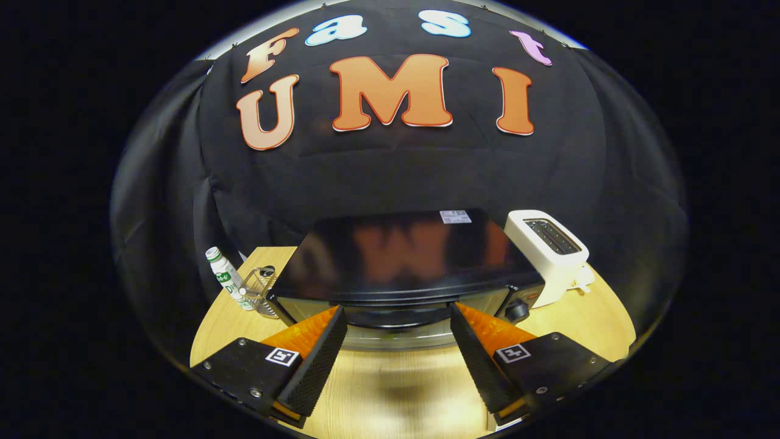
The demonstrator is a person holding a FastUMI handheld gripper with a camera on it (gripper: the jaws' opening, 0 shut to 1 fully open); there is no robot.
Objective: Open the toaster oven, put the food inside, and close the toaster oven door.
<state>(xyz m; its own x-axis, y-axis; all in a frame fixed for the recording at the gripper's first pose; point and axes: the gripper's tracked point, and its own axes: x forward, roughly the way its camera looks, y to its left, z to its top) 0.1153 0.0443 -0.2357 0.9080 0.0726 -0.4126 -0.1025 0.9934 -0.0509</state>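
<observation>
Gripper view: gripper (pixel 397 317) with its 2 fingers spread wide apart, nothing pinched between them. Left finger (pixel 314 360) and right finger (pixel 481 360) both point forward at the front of the toaster oven (pixel 402 262), tips close to its lower front edge; can't tell if they touch it.

Toaster oven sits on the wooden table (pixel 396 390), dead ahead of the fingers, centred between them. Black glossy top, reflecting the wall behind. Door (pixel 396 305) looks closed, front face seen at a steep angle from above. Handle bar (pixel 396 318) runs across the front, in the gap between the 2 fingertips. 1 round knob (pixel 517 310) at the front right corner, just beyond the right fingertip. Small label (pixel 455 216) on the top near the back right.

White slot toaster (pixel 551 253) stands just beside the oven on its right, 2 slots facing up, lever on its far side.

Left of the oven: wire basket (pixel 259 291) just beside the front left corner, and a white bottle with green cap (pixel 224 274) leaning against or right next to the basket, tilted.

Bare table between the fingers, blurred shadow there. Food not made out from this angle.
</observation>
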